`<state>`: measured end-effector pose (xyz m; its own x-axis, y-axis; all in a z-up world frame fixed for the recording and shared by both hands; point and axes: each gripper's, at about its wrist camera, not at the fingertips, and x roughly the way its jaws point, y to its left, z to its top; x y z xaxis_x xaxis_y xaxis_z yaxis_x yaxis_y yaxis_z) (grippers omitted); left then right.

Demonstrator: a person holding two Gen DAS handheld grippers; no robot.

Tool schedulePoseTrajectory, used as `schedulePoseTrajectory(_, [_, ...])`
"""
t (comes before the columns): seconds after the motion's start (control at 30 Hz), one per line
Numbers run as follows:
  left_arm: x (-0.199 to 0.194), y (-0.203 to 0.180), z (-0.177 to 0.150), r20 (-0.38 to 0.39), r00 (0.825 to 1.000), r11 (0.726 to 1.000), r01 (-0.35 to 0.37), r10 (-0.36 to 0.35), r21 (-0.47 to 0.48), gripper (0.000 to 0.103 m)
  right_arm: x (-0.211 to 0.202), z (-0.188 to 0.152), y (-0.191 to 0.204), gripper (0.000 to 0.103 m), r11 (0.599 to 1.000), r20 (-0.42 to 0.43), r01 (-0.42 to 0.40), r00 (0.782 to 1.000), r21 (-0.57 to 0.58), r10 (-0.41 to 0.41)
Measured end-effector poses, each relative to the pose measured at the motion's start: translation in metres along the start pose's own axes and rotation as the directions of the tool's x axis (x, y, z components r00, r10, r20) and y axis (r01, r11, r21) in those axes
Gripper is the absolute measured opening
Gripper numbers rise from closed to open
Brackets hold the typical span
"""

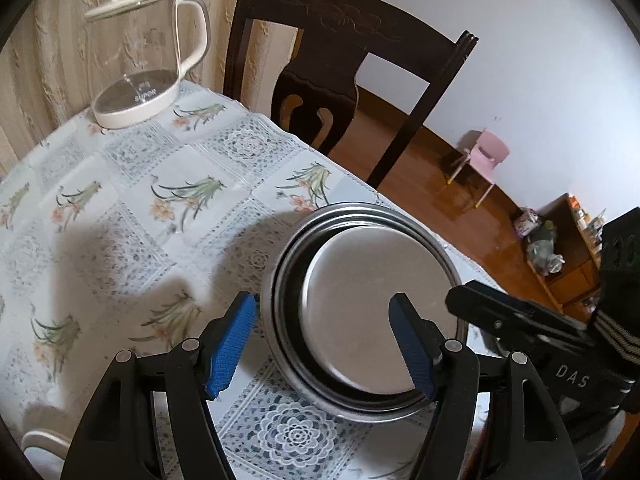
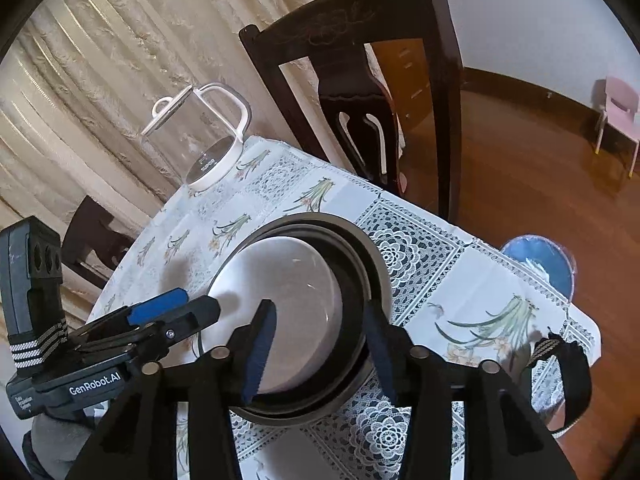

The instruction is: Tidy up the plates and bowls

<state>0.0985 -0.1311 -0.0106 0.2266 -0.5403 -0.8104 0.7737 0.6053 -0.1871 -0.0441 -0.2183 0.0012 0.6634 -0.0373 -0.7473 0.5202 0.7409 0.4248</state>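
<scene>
A stack of nested metal bowls (image 1: pixel 288 264) stands on the floral tablecloth (image 1: pixel 160 200) near the table's right edge. A pale round plate (image 1: pixel 372 300) lies inside the top bowl, apparently tilted. My left gripper (image 1: pixel 322 344) is open and straddles the stack's left wall, one blue pad outside and one over the plate. In the right wrist view the same bowls (image 2: pixel 360 264) and plate (image 2: pixel 280 292) appear. My right gripper (image 2: pixel 320 352) is open there, astride the right rim. Each gripper shows in the other's view: the right (image 1: pixel 520 320) and the left (image 2: pixel 160 320).
A glass kettle (image 1: pixel 140 52) with a white base stands at the table's far corner by the curtain. A dark wooden chair (image 1: pixel 340 60) stands behind the table. A blue round item (image 2: pixel 540 264) sits at the table's right edge. A pink small chair (image 1: pixel 484 156) and a low shelf (image 1: pixel 568 248) stand on the floor.
</scene>
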Motion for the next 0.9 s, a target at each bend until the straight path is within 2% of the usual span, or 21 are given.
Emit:
schedulePoseTrajectory(0.2, [-0.003,-0.003,-0.004,0.033,0.997,0.996,-0.074,0.072,0.052,0.072,0.001,-0.003,-0.008,0.058,1.0,0.001,0.004,1.0,0.023,-0.004])
schedulePoseTrajectory(0.37, [-0.003,-0.003,-0.008,0.051,0.994,0.992,-0.102,0.098,0.068,0.075,0.003,-0.006,-0.013,0.063,0.999,-0.003,-0.002,1.0,0.039,0.002])
schedulePoseTrajectory(0.47, [-0.003,-0.003,-0.01,0.055,0.993,0.992,-0.106,0.102,0.068,0.076,0.004,-0.007,-0.015,0.067,0.999,-0.002,0.002,1.0,0.043,-0.002])
schedulePoseTrajectory(0.6, [0.0,-0.002,-0.012,0.052,0.993,0.992,-0.11,0.107,0.062,0.083,0.007,-0.009,-0.02,0.071,0.999,-0.002,0.007,1.0,0.053,-0.007])
schedulePoseTrajectory(0.9, [0.015,0.005,-0.014,0.013,0.995,0.995,-0.097,0.096,0.033,0.086,0.016,-0.012,-0.024,0.072,0.998,-0.018,0.0,1.0,0.062,0.001])
